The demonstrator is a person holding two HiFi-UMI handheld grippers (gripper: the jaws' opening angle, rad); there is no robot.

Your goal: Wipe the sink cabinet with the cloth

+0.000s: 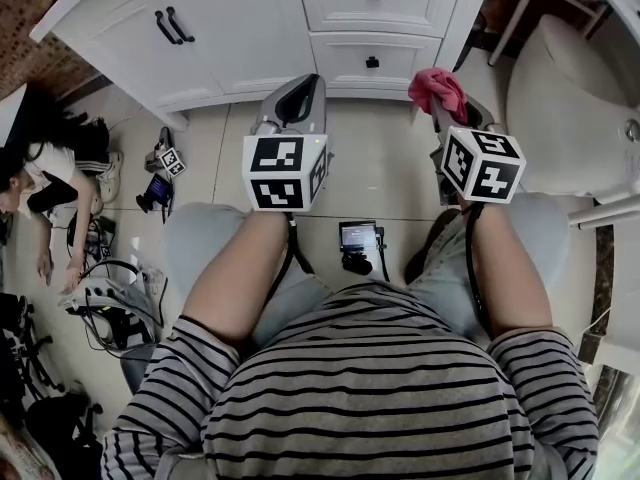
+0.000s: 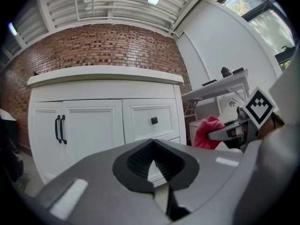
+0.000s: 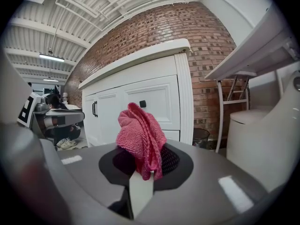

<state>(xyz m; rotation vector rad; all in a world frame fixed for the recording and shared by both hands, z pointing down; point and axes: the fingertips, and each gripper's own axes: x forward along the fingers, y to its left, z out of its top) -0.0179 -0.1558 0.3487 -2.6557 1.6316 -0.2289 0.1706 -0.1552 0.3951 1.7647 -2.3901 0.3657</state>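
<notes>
The white sink cabinet [image 1: 300,13] with black handles stands across the tiled floor ahead of me, also seen in the left gripper view [image 2: 93,125] and the right gripper view [image 3: 140,95]. A pink knitted cloth [image 1: 437,88] sticks up bunched from my right gripper [image 1: 445,113], whose jaws are shut on it; the cloth [image 3: 139,135] fills the middle of the right gripper view above the gripper [image 3: 142,165]. My left gripper [image 1: 298,90] is shut with nothing in it [image 2: 153,143]. Both grippers are held short of the cabinet, apart from it.
A white toilet [image 1: 565,108] stands at the right. A person [image 1: 40,188] sits on the floor at the left among cables and gear [image 1: 110,298]. A small device [image 1: 358,240] lies between my knees. A dark bin [image 3: 201,137] sits beside the cabinet's right end.
</notes>
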